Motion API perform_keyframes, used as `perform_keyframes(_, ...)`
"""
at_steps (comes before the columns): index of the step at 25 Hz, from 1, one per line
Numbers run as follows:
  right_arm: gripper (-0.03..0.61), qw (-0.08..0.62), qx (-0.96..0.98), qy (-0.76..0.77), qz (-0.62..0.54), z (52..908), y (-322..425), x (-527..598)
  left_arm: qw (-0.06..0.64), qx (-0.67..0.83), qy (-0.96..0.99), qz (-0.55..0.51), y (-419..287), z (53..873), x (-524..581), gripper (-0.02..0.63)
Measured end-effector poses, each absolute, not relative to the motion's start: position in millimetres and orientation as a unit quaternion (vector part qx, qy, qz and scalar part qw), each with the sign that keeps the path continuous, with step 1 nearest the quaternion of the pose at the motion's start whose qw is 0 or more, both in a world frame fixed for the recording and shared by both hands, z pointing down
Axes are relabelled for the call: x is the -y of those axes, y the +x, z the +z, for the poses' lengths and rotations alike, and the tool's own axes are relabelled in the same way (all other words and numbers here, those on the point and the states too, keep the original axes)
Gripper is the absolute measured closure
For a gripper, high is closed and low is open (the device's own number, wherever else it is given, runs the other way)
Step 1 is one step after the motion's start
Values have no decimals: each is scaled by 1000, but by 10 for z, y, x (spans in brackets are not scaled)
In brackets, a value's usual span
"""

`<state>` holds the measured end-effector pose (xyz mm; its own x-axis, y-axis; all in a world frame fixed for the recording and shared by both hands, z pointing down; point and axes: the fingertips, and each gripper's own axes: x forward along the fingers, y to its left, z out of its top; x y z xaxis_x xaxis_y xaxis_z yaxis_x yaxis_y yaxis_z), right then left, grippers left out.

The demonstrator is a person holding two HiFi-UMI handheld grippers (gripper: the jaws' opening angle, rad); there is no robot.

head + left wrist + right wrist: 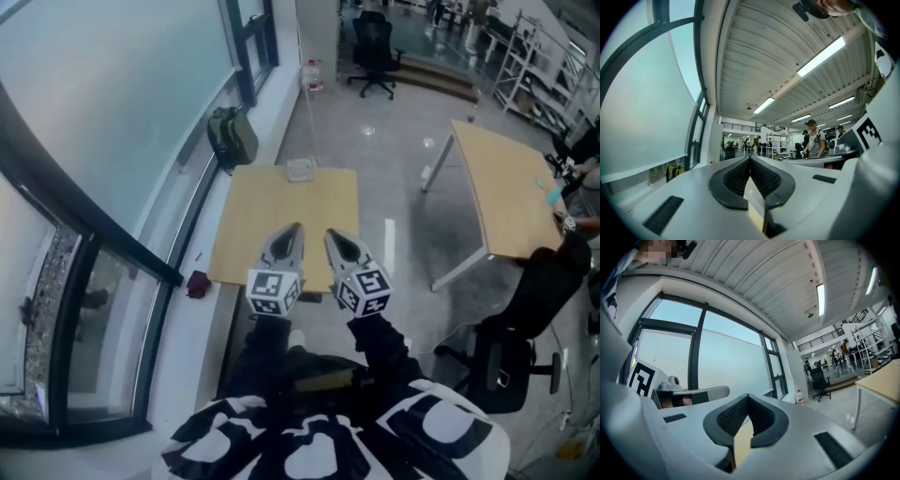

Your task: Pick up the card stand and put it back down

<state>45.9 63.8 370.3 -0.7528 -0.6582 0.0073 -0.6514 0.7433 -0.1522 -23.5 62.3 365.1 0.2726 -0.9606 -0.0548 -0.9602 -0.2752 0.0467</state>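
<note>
The card stand (299, 170) is a small clear holder at the far edge of the light wooden table (253, 234). My left gripper (296, 226) and right gripper (330, 233) hover side by side over the table's near edge, well short of the stand. Both are shut with nothing in them. In the left gripper view, the left gripper (750, 158) has its black pads pressed together at the tip and looks out level across the room. The right gripper (748, 395) is likewise closed at the tip in the right gripper view. Neither gripper view shows the stand.
A green backpack (232, 137) leans against the window wall beyond the table's far left corner. A small red object (198, 283) lies on the sill at the left. A second wooden table (506, 187) stands to the right, with black office chairs (511, 366) and a seated person nearby.
</note>
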Motion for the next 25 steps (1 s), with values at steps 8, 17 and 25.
perform_keyframes(8,577,20,-922,-381,-72,3846,-212,101,23,582,812,-32,-951,3940,38,604)
perform_keyframes(17,577,-11,-910,-403,-96,4168,-326,519,54,566,823,-14,-1154,4338,476,603)
perform_keyframes(25,577,-40,-912,-392,-112,4512,-370,1047,53,542,839,13,-1182,4552,1071,603)
